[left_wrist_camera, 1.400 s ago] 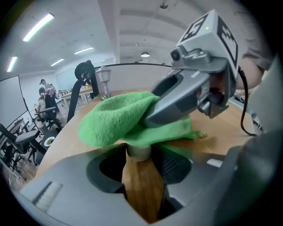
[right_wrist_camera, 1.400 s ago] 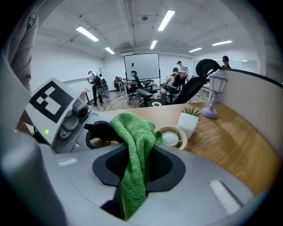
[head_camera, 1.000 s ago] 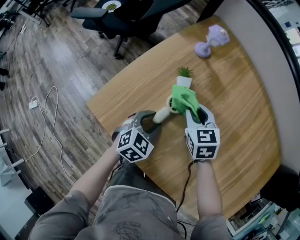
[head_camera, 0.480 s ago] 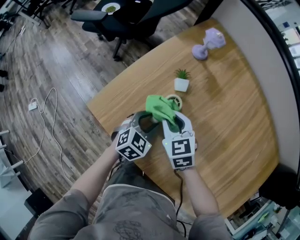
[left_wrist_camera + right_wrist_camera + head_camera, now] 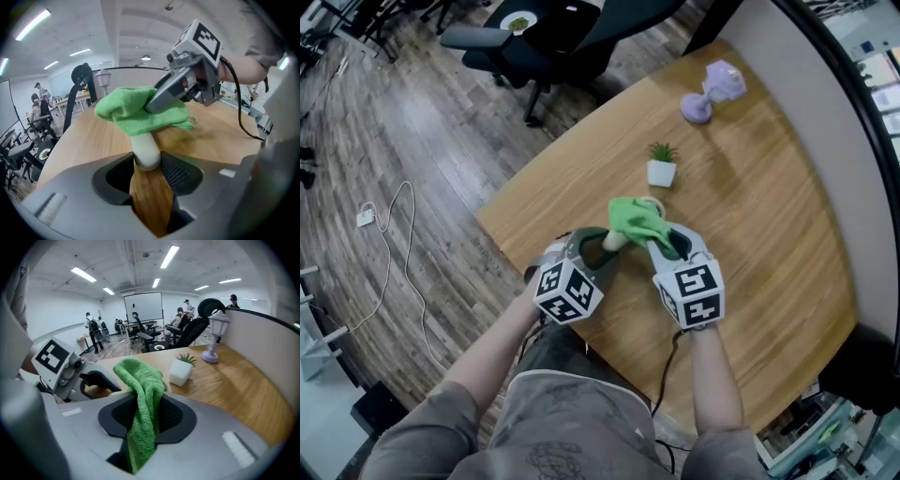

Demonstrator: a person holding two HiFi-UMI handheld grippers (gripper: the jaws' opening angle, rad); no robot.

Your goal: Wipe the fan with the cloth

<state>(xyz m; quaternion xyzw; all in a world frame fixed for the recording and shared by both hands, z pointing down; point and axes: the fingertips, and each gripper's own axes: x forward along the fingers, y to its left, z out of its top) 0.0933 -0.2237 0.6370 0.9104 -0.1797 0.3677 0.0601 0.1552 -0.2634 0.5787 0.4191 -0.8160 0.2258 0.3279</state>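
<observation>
A small hand fan lies over the wooden table (image 5: pixel 769 225); its white handle (image 5: pixel 616 241) (image 5: pixel 146 150) is clamped between the pads of my left gripper (image 5: pixel 598 240) (image 5: pixel 148 164). A green cloth (image 5: pixel 636 220) (image 5: pixel 136 112) (image 5: pixel 143 399) drapes over the fan's head, so only a bit of the pale ring (image 5: pixel 655 202) shows. My right gripper (image 5: pixel 667 242) (image 5: pixel 143 416) is shut on the cloth and presses it on the fan just beyond the left jaws. The right gripper (image 5: pixel 187 84) shows above the cloth in the left gripper view.
A little potted plant (image 5: pixel 661 172) (image 5: pixel 180 369) stands just beyond the fan. A purple lamp (image 5: pixel 710 92) (image 5: pixel 215 336) is at the table's far end. An office chair (image 5: pixel 553 37) sits past the table edge. A curved partition runs along the right.
My right gripper slid the cloth from the far side of the fan head, near the plant, back toward me and the handle. The left gripper kept still on the handle.
</observation>
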